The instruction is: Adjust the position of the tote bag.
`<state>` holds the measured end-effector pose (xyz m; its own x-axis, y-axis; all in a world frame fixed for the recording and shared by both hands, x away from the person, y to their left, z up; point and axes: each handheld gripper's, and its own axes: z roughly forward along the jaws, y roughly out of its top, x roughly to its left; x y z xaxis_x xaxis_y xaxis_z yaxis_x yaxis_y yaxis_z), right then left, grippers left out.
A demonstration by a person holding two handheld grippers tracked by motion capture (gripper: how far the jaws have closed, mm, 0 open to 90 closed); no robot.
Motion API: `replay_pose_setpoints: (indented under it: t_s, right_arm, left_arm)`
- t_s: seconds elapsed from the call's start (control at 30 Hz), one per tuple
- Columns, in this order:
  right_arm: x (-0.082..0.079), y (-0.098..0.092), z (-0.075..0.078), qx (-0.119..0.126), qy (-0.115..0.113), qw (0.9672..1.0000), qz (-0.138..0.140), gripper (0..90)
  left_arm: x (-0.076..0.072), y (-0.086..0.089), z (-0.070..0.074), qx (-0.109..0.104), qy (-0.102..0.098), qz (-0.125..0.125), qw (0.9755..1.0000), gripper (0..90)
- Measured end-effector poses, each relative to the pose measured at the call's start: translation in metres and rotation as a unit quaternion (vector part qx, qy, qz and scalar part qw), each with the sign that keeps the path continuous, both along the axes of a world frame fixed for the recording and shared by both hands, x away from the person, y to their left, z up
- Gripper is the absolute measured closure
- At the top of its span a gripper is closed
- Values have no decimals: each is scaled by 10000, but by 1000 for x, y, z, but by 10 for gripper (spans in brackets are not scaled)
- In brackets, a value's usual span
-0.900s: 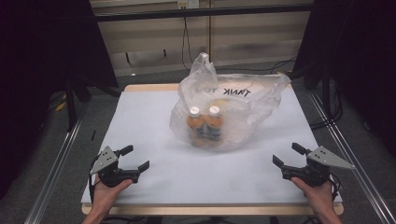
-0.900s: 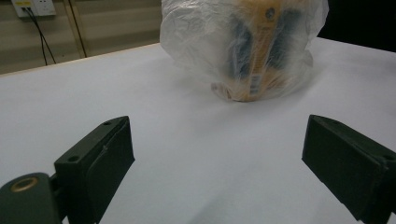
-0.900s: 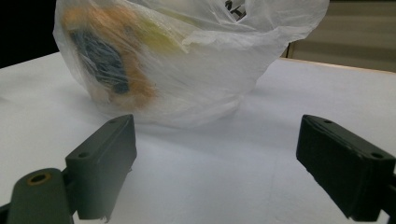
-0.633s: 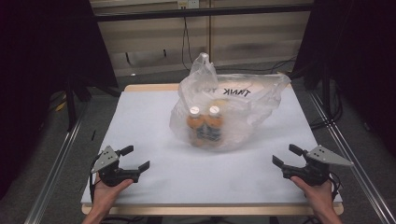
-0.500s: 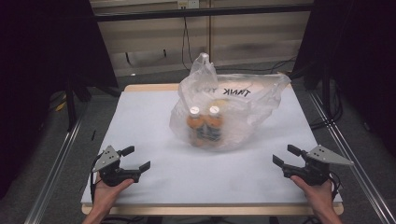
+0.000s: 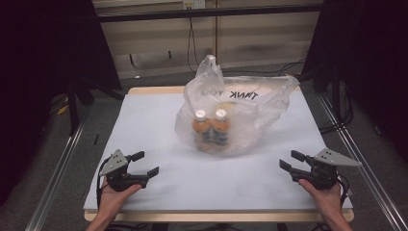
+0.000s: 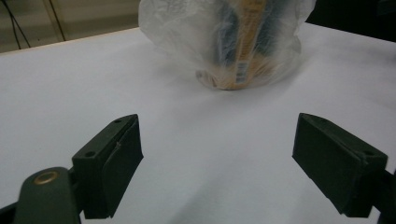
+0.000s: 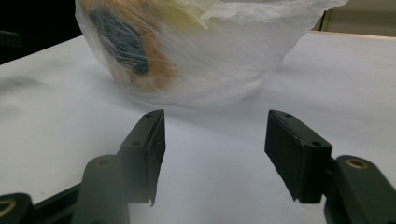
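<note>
From above I see the clear plastic bag (image 6: 235,115) sitting just past the middle of the white bench (image 6: 159,130), and I take it as my landmark; inside it two orange bottles (image 6: 210,129) stand upright side by side with white caps, and black lettering shows on the bag's upper right face, reversed so I cannot read it cleanly; the bag's knotted top rises above the bottles.

My left gripper (image 6: 144,164) sits near the bench's front edge, well apart from the bag and to its near left, held in my hand (image 6: 113,197); my right gripper (image 6: 291,161) mirrors it to the bag's near right, also well apart; both point toward the bag.

The left gripper view gives what the high view cannot: the fingers (image 7: 112,163) stand wide apart with bare bench between them, and the bag (image 7: 229,42) ahead shows a bottle's blue and orange label pressed against the film, its base touching the bench; the bag's top is cut off there.

The right gripper view shows its fingers (image 8: 149,144) apart too, though less wide, nothing between them; here the bag (image 8: 201,51) looms closer, crumpled and milky, and the bottles blur into orange and dark patches at its left side.
</note>
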<state>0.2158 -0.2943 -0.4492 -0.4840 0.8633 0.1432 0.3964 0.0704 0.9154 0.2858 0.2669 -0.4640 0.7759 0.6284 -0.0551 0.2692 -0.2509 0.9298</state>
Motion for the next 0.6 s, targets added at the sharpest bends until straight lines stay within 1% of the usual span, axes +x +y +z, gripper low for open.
replay_pose_setpoints:
  t_s: [0.03,0.07,0.1,0.23,0.27,0.3,0.33,0.37,0.4,0.43,0.47,0.5,0.53,0.6]
  right_arm:
    - [0,2,2,-17,19,10000,55,408]
    - [0,2,2,-17,19,10000,55,408]
    - [-1,3,2,-31,10,10000,75,414]
    - [-3,7,6,-38,-24,9999,148,448]
    - [-3,7,7,-48,-42,9998,172,456]
    - [-2,8,7,-59,-30,9998,204,465]
    - [-1,8,8,-15,-24,9998,214,477]
    - [1,7,8,-40,-22,9996,267,499]
    - [3,8,9,-2,21,9995,307,516]
    - [5,7,9,-30,19,9993,362,517]
    - [7,8,10,-29,9,9993,373,522]
    - [8,8,11,9,25,9993,377,534]
    - [10,9,12,-24,23,9991,430,538]
    - [12,12,14,-62,35,9987,498,546]
  left_arm:
    - [-1,0,1,14,1,-75,10000,183]
    - [-1,0,1,39,-26,-135,9999,183]
    - [-3,-2,2,39,0,-110,9999,192]
    - [-5,-2,4,-56,-12,-191,9998,220]
    - [-4,-2,5,-44,-12,-207,9998,226]
    - [-3,-3,5,-113,13,-241,9996,234]
    - [-2,-4,6,-106,27,-234,9997,245]
    - [-1,-4,6,-116,6,-260,9996,254]
    - [0,-5,7,-113,4,-242,9996,261]
    - [2,-7,8,-210,16,-252,9995,267]
    - [3,-7,10,-157,-11,-213,9997,273]
    - [4,-9,12,-176,-58,-181,9997,278]
    - [6,-10,14,-183,-84,-203,9996,292]
    - [8,-14,16,-228,-70,-236,9994,312]
